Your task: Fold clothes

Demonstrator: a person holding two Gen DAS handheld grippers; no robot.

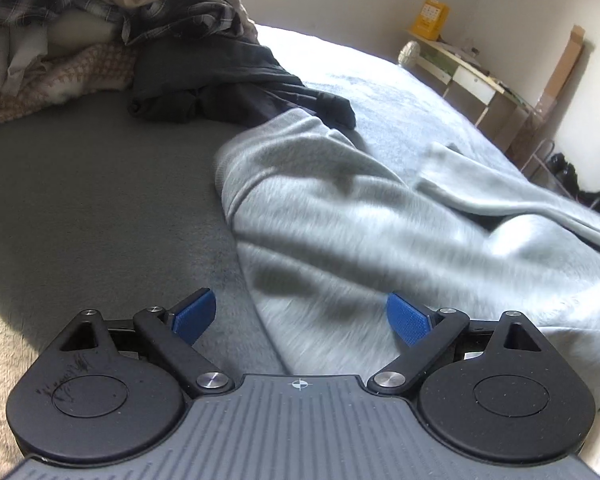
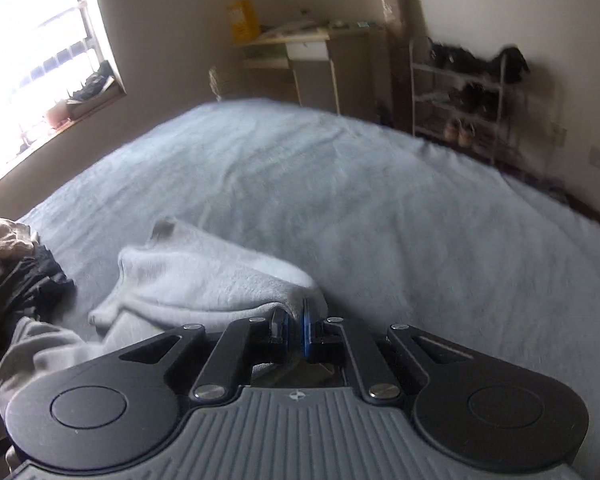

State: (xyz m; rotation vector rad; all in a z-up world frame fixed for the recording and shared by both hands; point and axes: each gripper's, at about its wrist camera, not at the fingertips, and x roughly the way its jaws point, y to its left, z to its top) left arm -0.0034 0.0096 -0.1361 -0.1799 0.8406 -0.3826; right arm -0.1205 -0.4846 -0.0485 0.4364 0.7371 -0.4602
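We work over a bed [image 2: 380, 208] covered in a pale blue-grey blanket; it fills the field ahead of both tools. To the far left of the left tool [image 1: 300, 318] sits a heap of unfolded clothes [image 1: 100, 32], plaids and a dark garment [image 1: 240, 84] spilling toward us.

The garment in hand is a light grey sweatshirt [image 1: 360, 220]. It lies directly ahead of the left tool and runs off to that tool's right, rumpled, with one sleeve [image 1: 500, 184] stretched away across the blanket. Motion blur smears the fabric nearest us.

Left tool: jaws spread wide, blue pads [image 1: 194, 314] clear of any cloth, nothing between them. It hovers just short of the sweatshirt's near edge.

Right tool [image 2: 294, 328]: jaws pinched together on a fold of the grey sweatshirt [image 2: 204, 280], fabric bunched right at the pads and trailing off to the tool's left.

Our reading: we are in the spreading-out step, the right tool carrying one edge across the bed so the garment can lie flat. Folding proper is not yet begun.

Next move, as we judge it: the left tool needs to close on the near hem or shoulder, then both pull apart to tension the cloth. Risk: the sleeve may drag underneath and crease.
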